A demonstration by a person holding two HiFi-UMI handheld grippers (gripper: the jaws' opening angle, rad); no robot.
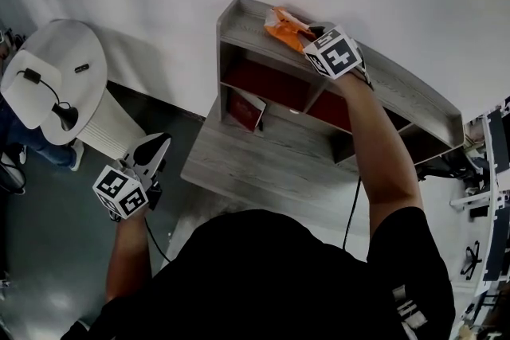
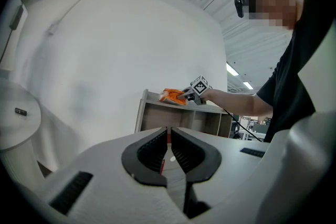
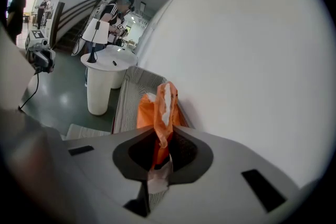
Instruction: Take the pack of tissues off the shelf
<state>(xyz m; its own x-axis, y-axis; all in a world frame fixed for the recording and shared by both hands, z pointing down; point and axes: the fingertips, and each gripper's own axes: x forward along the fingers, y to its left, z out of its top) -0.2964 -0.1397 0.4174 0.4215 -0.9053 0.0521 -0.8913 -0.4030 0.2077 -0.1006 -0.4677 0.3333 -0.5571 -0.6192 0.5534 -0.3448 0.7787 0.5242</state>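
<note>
An orange pack of tissues (image 1: 285,27) lies on the top board of a grey wooden shelf unit (image 1: 243,34) against the white wall. My right gripper (image 1: 313,36) reaches over that board and is shut on the pack (image 3: 160,113), whose orange wrapper is pinched and bunched up between the jaws. The left gripper view shows the pack (image 2: 172,96) from afar with the right gripper (image 2: 188,95) on it. My left gripper (image 1: 155,146) hangs low at the left of the desk, away from the shelf, its jaws shut with nothing between them (image 2: 168,145).
The shelf unit stands on a grey desk (image 1: 263,163) and has red-backed compartments (image 1: 267,84); a reddish booklet (image 1: 245,109) leans below. A round white table (image 1: 56,76) with a cable and small items stands at the left. People stand near another white table (image 3: 102,73) far off.
</note>
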